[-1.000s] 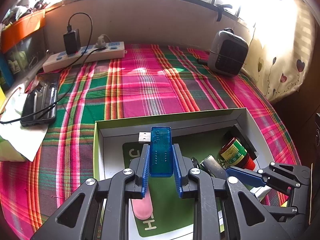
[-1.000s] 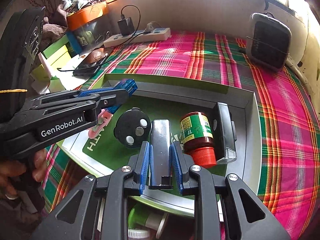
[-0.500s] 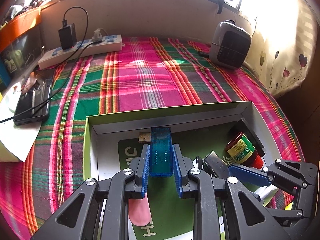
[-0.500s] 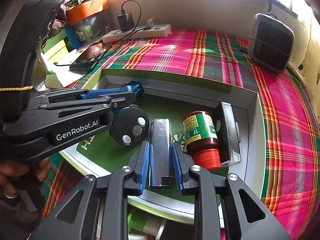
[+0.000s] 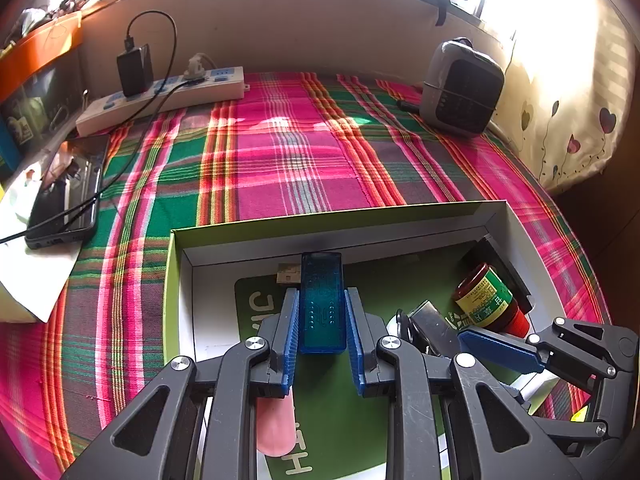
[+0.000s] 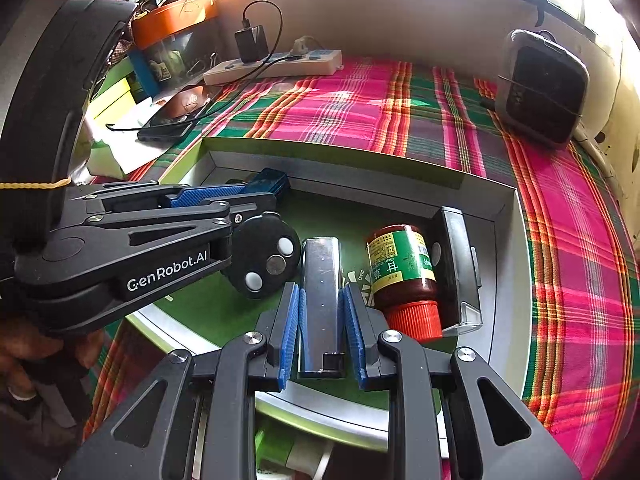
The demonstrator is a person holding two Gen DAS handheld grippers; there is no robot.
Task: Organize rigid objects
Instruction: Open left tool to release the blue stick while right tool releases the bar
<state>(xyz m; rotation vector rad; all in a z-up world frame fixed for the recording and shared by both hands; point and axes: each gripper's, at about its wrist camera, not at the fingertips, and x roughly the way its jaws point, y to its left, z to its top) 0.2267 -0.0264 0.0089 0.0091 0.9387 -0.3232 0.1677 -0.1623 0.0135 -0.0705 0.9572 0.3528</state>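
You're placing: left gripper point(image 5: 322, 322) pinches the blue USB stick point(image 5: 322, 304), right gripper point(image 6: 322, 322) the metal bar point(image 6: 321, 300), over the box point(image 6: 360, 182); lower, then release.

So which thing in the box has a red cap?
The little bottle with the green and yellow label, lying on its side. The silver bar beside it and the round black disc have no cap.

"GenRobot.AI" stands on the left gripper point(image 6: 224, 196); the bottle point(image 6: 402, 276) label seems Chinese.
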